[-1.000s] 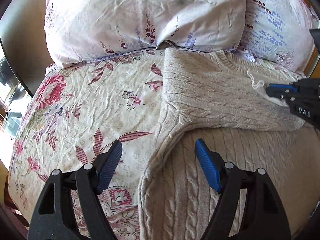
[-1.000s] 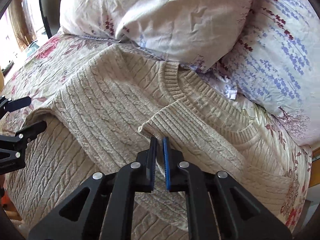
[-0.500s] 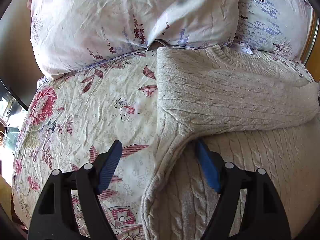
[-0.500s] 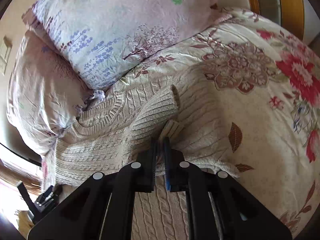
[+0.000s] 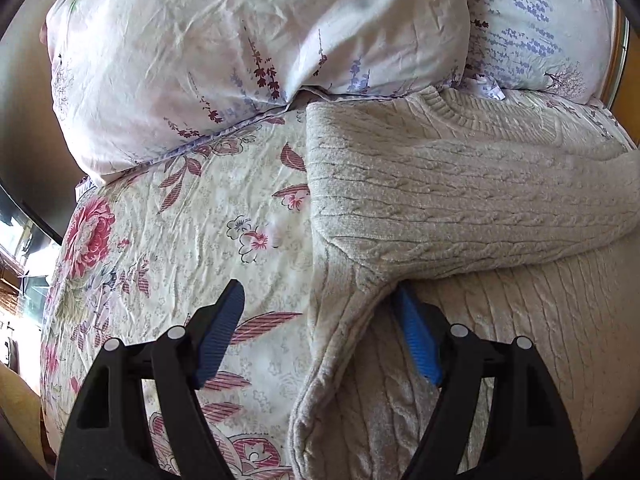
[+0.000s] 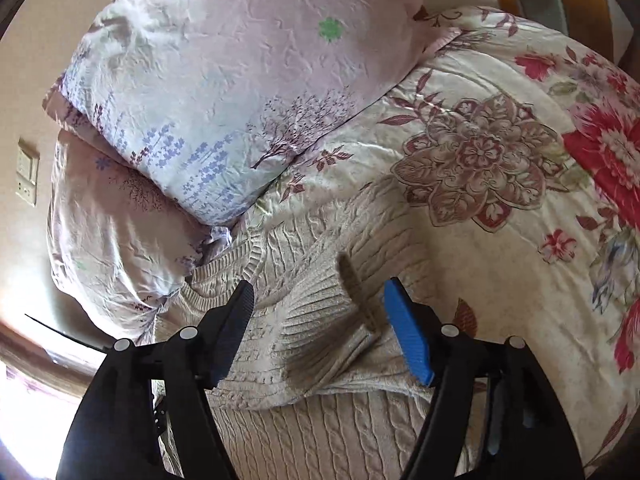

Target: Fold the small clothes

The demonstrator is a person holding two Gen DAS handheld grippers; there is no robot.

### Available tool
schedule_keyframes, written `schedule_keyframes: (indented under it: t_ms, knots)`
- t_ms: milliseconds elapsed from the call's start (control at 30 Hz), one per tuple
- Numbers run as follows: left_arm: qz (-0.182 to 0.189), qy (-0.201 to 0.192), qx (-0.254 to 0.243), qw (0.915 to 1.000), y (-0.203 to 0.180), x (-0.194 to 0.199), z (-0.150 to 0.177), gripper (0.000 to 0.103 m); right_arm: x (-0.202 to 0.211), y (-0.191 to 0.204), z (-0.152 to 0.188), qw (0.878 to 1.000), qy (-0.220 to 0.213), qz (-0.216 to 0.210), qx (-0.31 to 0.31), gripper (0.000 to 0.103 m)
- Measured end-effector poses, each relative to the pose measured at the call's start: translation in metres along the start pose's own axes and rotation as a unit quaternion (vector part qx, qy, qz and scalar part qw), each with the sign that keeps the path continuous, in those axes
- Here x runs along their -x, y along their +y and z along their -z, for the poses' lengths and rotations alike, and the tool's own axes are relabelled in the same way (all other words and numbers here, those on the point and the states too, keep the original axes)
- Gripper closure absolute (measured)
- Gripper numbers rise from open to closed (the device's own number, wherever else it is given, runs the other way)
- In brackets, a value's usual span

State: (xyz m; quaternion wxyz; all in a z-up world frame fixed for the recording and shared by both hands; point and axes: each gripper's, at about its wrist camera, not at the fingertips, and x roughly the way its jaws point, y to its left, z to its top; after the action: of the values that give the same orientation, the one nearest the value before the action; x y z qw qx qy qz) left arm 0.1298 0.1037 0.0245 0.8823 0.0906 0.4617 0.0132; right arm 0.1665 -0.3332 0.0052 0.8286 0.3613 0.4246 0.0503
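Note:
A cream cable-knit sweater [image 5: 460,200] lies on the floral bedspread [image 5: 192,240], one sleeve folded across its chest. My left gripper [image 5: 316,312] is open and straddles the sweater's left edge near the armpit; its right fingertip sits under the folded sleeve's lower edge. In the right wrist view the sweater [image 6: 320,320] lies below the pillows. The sleeve's ribbed cuff [image 6: 320,304] rests loose on it, between the jaws of my open right gripper [image 6: 320,300].
Two floral pillows [image 5: 248,48] [image 6: 224,92] lie at the head of the bed, touching the sweater's collar. A wooden bed frame [image 6: 580,4] shows at the far right. A wall switch plate [image 6: 26,176] is on the left wall.
My right gripper carried the sleeve cuff across the sweater to the right, then opened and let it go. My left gripper stayed open and edged forward under the folded sleeve.

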Motion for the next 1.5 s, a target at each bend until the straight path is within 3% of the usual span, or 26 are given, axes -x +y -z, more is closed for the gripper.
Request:
schedule_keyframes:
  t_ms: [33, 67, 100, 133, 233, 300, 333, 400, 467, 567, 600, 700, 867, 967, 1100, 1267, 1467, 1500]
  knots:
    - [0.0, 0.0, 0.0, 1.0, 0.0, 0.0, 0.0, 0.028, -0.007, 0.002, -0.002, 1.0, 0.014, 0.002, 0.011, 0.035]
    - [0.0, 0.0, 0.001, 1.0, 0.0, -0.001, -0.001, 0.028, -0.015, 0.003, -0.002, 0.999, 0.031, 0.009, 0.019, 0.055]
    - [-0.001, 0.0, 0.004, 1.0, 0.001, -0.001, -0.002, 0.028, -0.021, 0.005, -0.003, 0.999, 0.043, 0.023, 0.024, 0.095]
    - [0.0, 0.0, 0.008, 1.0, 0.002, -0.001, -0.003, 0.028, -0.023, 0.007, -0.003, 0.998, 0.045, 0.029, 0.023, 0.094]
    - [-0.002, -0.003, 0.022, 0.9997, 0.004, -0.001, -0.005, 0.028, -0.009, 0.026, -0.006, 0.999, -0.014, 0.019, 0.043, 0.095]
    - [-0.004, -0.003, 0.032, 0.9995, 0.005, -0.002, -0.006, 0.027, -0.013, 0.036, -0.009, 0.996, -0.017, 0.055, 0.061, 0.093]
    - [-0.006, -0.003, 0.037, 0.9993, 0.005, -0.002, -0.007, 0.027, -0.019, 0.035, -0.012, 0.996, 0.0, 0.063, 0.057, 0.088]
    - [-0.008, -0.004, 0.049, 0.9988, 0.008, -0.003, -0.007, 0.026, -0.021, 0.023, -0.012, 0.997, 0.025, 0.061, 0.027, 0.048]
    - [-0.004, -0.007, 0.062, 0.998, 0.011, -0.002, -0.006, 0.026, -0.008, 0.012, -0.009, 0.999, 0.013, 0.048, 0.009, 0.037]
    - [-0.001, -0.01, 0.076, 0.9971, 0.014, -0.001, -0.006, 0.026, 0.0, 0.004, -0.004, 0.999, 0.021, 0.036, 0.01, 0.042]
    - [-0.002, -0.012, 0.078, 0.9968, 0.014, 0.0, -0.007, 0.026, 0.001, 0.004, -0.002, 0.999, 0.026, 0.039, 0.016, 0.051]
    - [0.003, -0.012, 0.09, 0.9959, 0.016, 0.0, -0.008, 0.026, 0.003, 0.001, 0.004, 0.998, 0.032, 0.038, 0.025, 0.065]
    - [0.007, -0.007, 0.1, 0.995, 0.016, -0.002, -0.008, 0.026, -0.003, 0.0, 0.013, 0.997, 0.051, 0.05, 0.025, 0.07]
    - [0.011, -0.009, 0.106, 0.9943, 0.018, 0.001, -0.007, 0.026, 0.015, -0.004, 0.015, 0.999, 0.019, 0.027, 0.007, 0.071]
    - [0.012, -0.004, 0.113, 0.9935, 0.018, -0.001, -0.006, 0.025, 0.002, 0.003, 0.016, 0.997, 0.049, 0.044, 0.041, 0.071]
    - [0.018, 0.001, 0.123, 0.9923, 0.02, -0.004, -0.006, 0.025, -0.027, 0.001, 0.019, 0.996, 0.069, 0.05, 0.014, 0.071]
    - [0.02, 0.004, 0.125, 0.992, 0.02, -0.006, -0.008, 0.025, -0.035, -0.004, 0.014, 0.998, 0.055, -0.017, -0.04, 0.072]
    - [0.021, 0.005, 0.127, 0.9917, 0.021, -0.006, -0.008, 0.025, -0.038, -0.006, 0.015, 0.997, 0.058, -0.028, -0.049, 0.084]
